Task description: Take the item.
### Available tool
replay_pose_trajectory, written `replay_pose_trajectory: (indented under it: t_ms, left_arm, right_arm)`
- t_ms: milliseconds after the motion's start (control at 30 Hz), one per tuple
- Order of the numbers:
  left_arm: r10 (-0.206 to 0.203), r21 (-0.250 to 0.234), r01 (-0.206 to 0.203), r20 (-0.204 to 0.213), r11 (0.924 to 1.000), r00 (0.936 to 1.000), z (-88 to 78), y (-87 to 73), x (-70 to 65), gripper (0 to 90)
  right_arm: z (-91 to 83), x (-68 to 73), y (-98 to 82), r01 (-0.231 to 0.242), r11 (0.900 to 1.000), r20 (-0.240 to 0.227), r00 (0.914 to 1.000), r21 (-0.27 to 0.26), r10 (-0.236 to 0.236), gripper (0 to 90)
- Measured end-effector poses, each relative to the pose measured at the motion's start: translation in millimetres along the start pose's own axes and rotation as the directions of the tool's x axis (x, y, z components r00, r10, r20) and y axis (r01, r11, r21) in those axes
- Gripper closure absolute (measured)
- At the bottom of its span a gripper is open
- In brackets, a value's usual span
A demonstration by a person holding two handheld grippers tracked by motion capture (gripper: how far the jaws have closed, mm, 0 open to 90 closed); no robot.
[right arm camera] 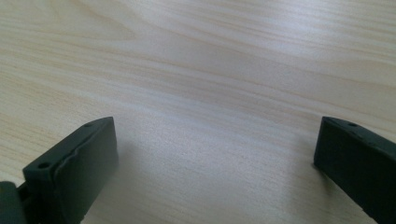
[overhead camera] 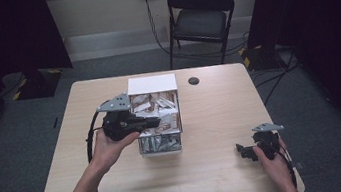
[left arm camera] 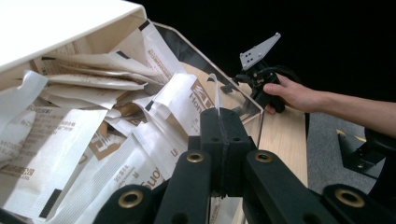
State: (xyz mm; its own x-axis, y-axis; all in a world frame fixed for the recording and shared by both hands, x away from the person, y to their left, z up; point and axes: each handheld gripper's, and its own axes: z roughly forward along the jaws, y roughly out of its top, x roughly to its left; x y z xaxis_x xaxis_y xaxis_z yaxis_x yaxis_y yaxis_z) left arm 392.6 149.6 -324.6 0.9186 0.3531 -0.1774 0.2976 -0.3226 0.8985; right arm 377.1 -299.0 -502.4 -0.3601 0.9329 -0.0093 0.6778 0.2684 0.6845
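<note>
A white drawer box stands in the middle of the table. Its clear drawers are pulled out toward me, and the upper drawer is full of white and brown sachets. My left gripper comes in from the left at this drawer's front. Its jaws are shut on a thin clear tab at the drawer's front edge, seen rising from my left gripper. My right gripper rests low over the table's front right with its jaws wide apart. Bare wood lies between the jaws of my right gripper.
A lower drawer with more sachets sticks out beneath the upper one. A small black round disc sits on the table behind the box. A black folding chair stands beyond the far edge.
</note>
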Motion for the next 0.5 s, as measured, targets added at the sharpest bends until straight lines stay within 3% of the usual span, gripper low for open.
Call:
replay_pose_trajectory:
  t_ms: [500]
  left_arm:
    - [-0.005,-0.032,0.005,-0.012,0.9995,0.9999,-8.0,2.9,-0.3,90.0]
  right_arm:
    - [0.0,0.0,0.0,0.000,1.000,0.000,1.0000,0.000,0.000,0.0]
